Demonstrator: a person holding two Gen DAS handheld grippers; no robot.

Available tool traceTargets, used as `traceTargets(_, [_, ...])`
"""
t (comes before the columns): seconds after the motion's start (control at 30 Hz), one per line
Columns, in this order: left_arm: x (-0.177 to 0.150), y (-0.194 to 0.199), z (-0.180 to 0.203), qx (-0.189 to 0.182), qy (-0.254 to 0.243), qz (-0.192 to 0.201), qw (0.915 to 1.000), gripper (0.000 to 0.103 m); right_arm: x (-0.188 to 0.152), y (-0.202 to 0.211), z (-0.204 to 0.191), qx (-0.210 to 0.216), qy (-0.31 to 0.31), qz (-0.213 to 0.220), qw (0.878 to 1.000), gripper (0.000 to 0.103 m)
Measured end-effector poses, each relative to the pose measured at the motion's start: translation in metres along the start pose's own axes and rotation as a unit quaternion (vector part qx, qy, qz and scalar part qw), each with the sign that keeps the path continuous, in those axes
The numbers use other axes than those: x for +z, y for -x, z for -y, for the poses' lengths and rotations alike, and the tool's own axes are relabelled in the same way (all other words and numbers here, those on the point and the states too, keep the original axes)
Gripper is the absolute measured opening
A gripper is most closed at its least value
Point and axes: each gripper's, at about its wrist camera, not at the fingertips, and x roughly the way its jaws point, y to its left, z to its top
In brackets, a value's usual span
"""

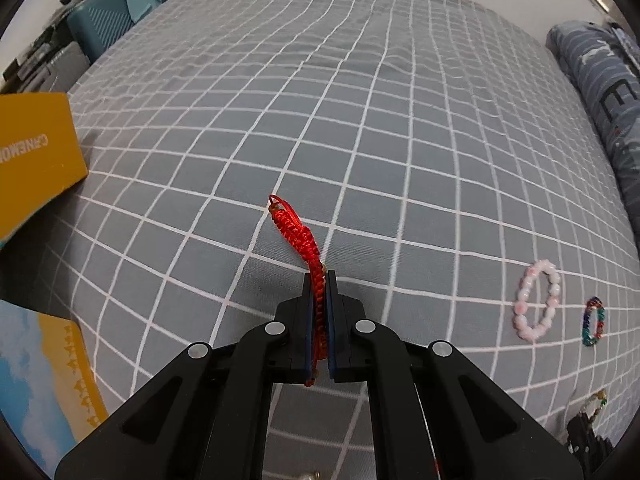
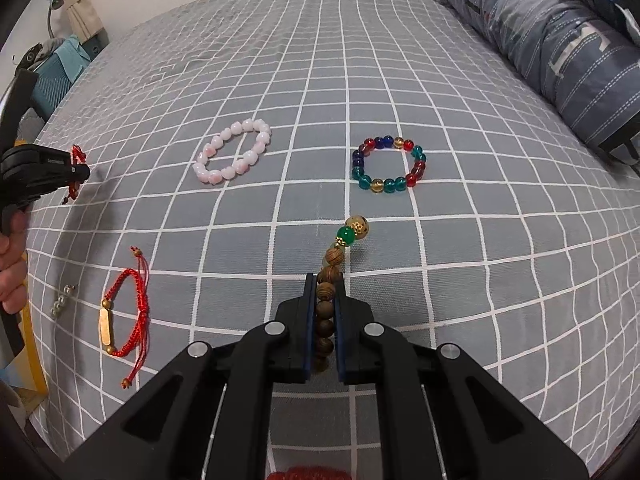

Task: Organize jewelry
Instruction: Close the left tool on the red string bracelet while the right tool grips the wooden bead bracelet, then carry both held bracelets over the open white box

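Observation:
My left gripper [image 1: 319,276] is shut on a red braided cord bracelet [image 1: 298,232], held above the grey checked bedsheet [image 1: 360,120]. My right gripper [image 2: 325,280] is shut on a wooden bead bracelet [image 2: 334,258] with a green and a gold bead at its far end. A pink bead bracelet [image 2: 233,152] and a multicolour glass bead bracelet [image 2: 389,165] lie flat on the sheet ahead of the right gripper; both also show at the right of the left wrist view, pink [image 1: 536,300] and multicolour [image 1: 595,321]. The left gripper [image 2: 78,170] shows at the far left of the right wrist view.
A red cord bracelet with a gold bar [image 2: 124,316] and a short string of silver beads [image 2: 62,300] lie at the left. A folded blue-grey quilt [image 2: 560,40] lines the right side. Yellow boxes [image 1: 36,160] sit at the left bed edge. Something red [image 2: 308,473] peeks under the right gripper.

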Motion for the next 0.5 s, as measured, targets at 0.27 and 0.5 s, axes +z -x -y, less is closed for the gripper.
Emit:
traceTargets(0.27, [-0.025, 0.047, 0.004, -0.014, -0.022, 0.04, 0.9988, 0.004, -0.005, 0.02, -0.002, -0.007, 0.007, 0.023, 1.0, 0.007])
traceTargets(0.5, [-0.06, 0.094, -0.008, -0.047, -0.032, 0.053, 0.9969, 0.004, -0.01, 0.035, -0.009, -0.01, 0.016, 0.04, 0.999, 0.007])
